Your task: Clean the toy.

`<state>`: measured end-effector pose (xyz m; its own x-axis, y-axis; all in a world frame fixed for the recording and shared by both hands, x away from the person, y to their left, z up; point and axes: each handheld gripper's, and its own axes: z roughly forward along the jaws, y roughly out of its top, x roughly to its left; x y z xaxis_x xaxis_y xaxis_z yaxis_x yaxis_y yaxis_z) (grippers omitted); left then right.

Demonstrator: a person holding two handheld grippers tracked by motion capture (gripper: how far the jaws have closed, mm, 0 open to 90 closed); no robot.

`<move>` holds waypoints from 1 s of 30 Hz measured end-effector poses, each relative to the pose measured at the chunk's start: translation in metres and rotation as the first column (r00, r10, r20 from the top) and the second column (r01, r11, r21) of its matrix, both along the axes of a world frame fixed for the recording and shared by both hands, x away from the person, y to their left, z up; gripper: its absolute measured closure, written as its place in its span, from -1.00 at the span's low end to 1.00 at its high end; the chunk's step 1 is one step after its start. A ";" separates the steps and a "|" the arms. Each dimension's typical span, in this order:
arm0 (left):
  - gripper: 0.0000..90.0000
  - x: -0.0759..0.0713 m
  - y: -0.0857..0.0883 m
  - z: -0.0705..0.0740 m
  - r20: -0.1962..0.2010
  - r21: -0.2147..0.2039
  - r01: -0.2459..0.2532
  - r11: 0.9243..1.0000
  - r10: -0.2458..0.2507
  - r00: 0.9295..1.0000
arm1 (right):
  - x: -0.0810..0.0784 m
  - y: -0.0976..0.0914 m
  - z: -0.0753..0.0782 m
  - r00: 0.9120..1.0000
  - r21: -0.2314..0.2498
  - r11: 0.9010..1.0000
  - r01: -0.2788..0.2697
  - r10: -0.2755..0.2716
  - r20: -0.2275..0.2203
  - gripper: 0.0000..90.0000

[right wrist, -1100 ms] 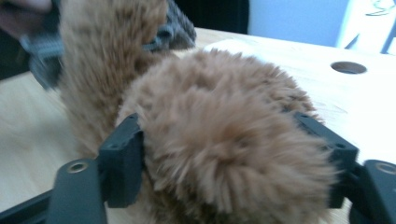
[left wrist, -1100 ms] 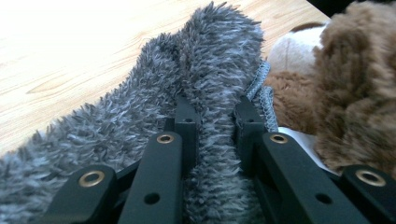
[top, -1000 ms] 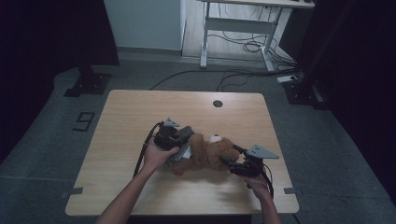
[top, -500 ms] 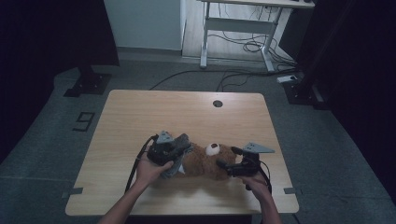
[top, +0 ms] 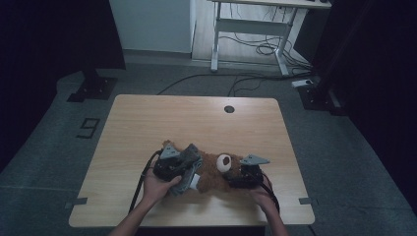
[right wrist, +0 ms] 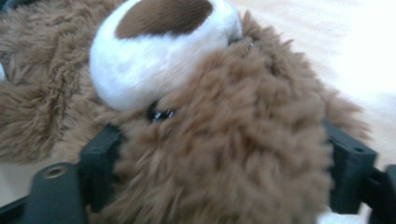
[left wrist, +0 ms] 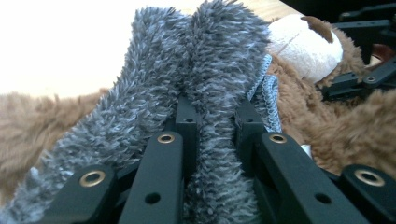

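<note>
Two grips set | left gripper [left wrist: 212, 135] clamps grey fluffy cloth [left wrist: 205, 60] | right gripper [right wrist: 219, 163], jaws just narrowing, straddles teddy bear [top: 216, 172] head | bear lies at table [top: 147, 123] near edge | dressing apparently unfinished

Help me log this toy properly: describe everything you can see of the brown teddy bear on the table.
The teddy bear is shaggy brown plush with a cream muzzle, a brown nose patch and a small dark bead eye. It lies flat on the wooden table near the front edge. A fuzzy grey garment covers one end of it; the left gripper is shut on that grey fabric. The right gripper has the bear's head between its jaws, with fur pressing on both.
</note>
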<state>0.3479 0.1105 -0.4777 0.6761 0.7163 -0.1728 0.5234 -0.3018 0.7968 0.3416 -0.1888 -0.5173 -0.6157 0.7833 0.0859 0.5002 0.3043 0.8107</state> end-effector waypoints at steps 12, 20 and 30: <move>0.69 0.043 -0.016 0.020 -0.029 -0.026 -0.024 0.999 0.023 0.999 | 0.026 -0.022 -0.014 0.991 0.156 0.983 0.096 -0.108 0.074 -0.46; 0.68 0.049 -0.035 0.027 0.022 0.052 -0.034 0.998 0.033 0.999 | 0.021 -0.030 -0.019 0.993 0.202 0.978 0.048 -0.068 0.093 -0.48; 0.70 0.052 0.028 -0.015 -0.080 0.059 -0.164 0.985 0.169 0.982 | 0.015 -0.029 -0.019 0.992 0.181 0.983 0.043 -0.063 0.106 -0.46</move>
